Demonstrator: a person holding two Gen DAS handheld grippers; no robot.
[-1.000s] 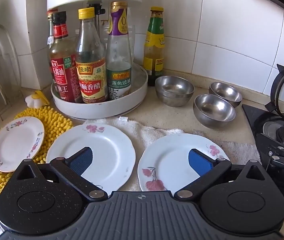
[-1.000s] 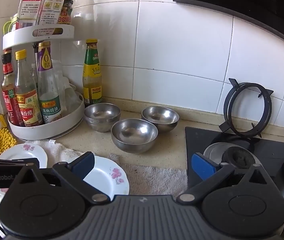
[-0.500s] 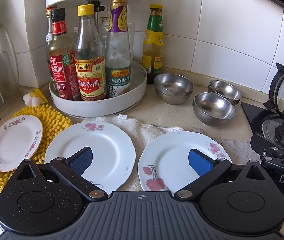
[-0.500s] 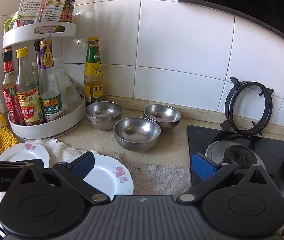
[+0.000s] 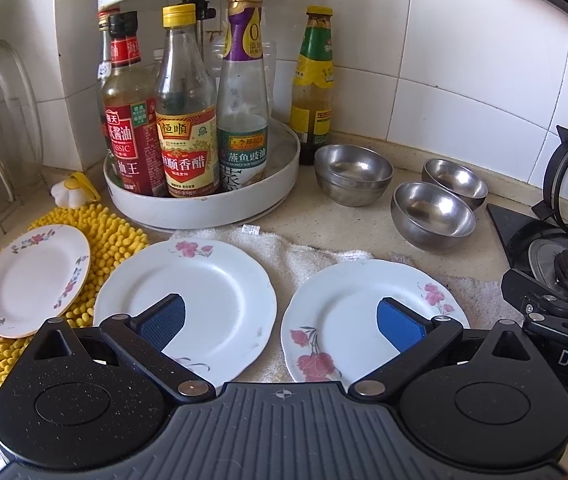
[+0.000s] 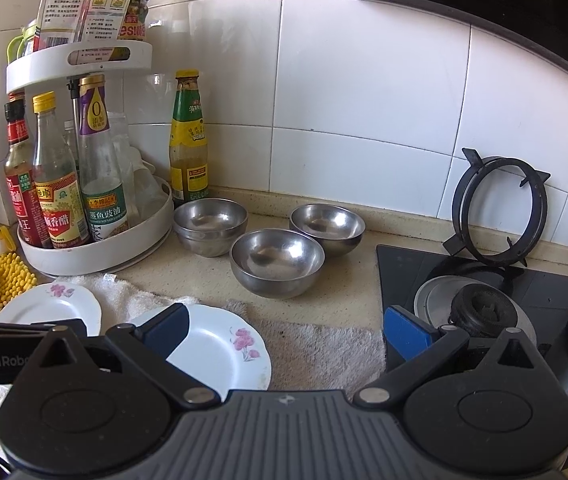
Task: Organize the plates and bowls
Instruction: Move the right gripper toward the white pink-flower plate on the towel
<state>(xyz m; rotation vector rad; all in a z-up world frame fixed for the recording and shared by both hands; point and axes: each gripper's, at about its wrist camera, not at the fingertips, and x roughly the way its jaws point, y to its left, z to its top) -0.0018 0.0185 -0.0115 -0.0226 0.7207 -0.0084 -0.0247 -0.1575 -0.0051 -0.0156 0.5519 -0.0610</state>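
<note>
Both views have crept closer to the dishes. Left claw [image 5: 280, 320] gapes wide and empty, straddling two flowered plates [image 5: 188, 300] at lower centre; a smaller plate [image 5: 34, 276] lies lower left. Right claw [image 6: 284, 330], also wide and empty, faces the steel bowls [image 6: 278, 262] mid-frame, so it is nearer them.

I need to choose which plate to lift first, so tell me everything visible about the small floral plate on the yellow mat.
The small white floral-rimmed plate looks ceramic, with pink and blue flower sprigs around its rim. It is empty, slightly tilted, resting on the shaggy yellow mat, apart from the larger plates. Neither gripper touches it.
</note>
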